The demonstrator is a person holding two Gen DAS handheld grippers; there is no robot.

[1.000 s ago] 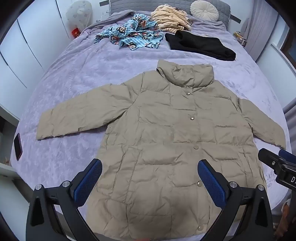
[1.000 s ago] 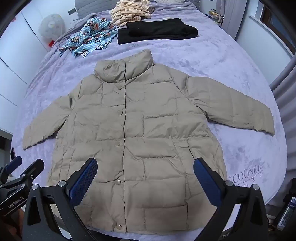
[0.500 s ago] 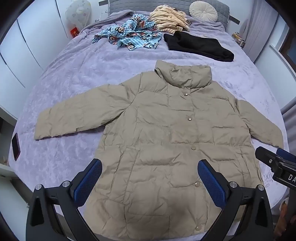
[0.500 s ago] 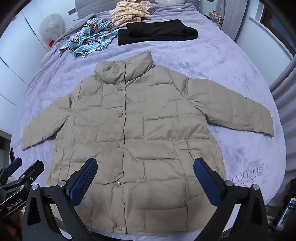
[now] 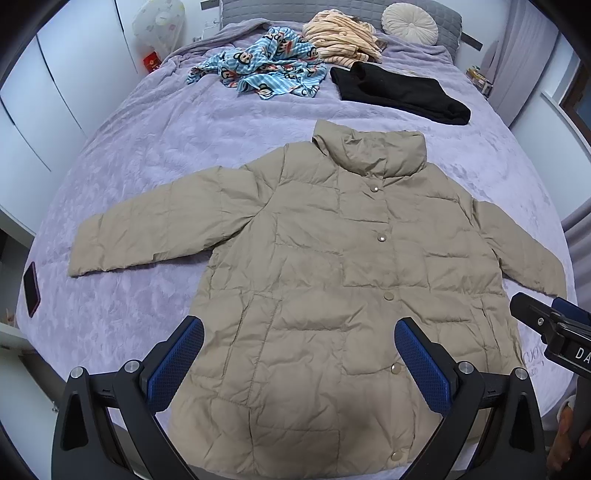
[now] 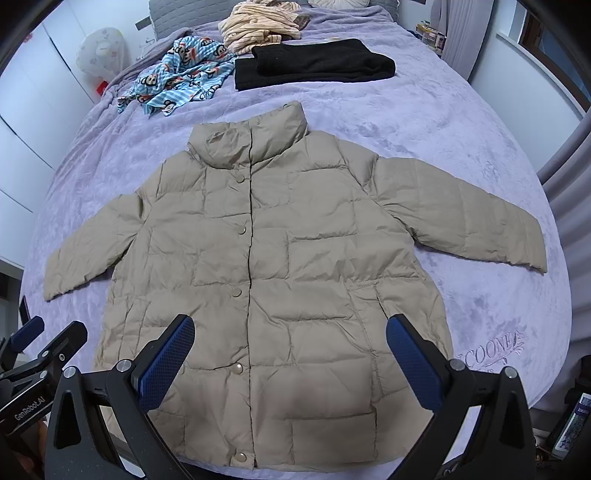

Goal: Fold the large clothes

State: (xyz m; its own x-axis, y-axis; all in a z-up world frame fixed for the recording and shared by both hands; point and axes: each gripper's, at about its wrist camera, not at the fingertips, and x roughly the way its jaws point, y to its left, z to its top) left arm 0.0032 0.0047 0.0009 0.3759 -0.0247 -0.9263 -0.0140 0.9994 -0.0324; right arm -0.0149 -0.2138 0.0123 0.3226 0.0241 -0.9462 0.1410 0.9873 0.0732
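- Our left gripper (image 5: pixel 299 360) and right gripper (image 6: pixel 290 356) hang with jaws wide, holding nothing
- We should pinch each sleeve end of the puffy beige coat (image 5: pixel 332 295) and fold inward slowly

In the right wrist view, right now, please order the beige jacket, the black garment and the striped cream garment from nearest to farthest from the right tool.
1. beige jacket: spread flat directly below the open right tool.
2. black garment: beyond the collar, slightly right.
3. striped cream garment: farthest, near the headboard.
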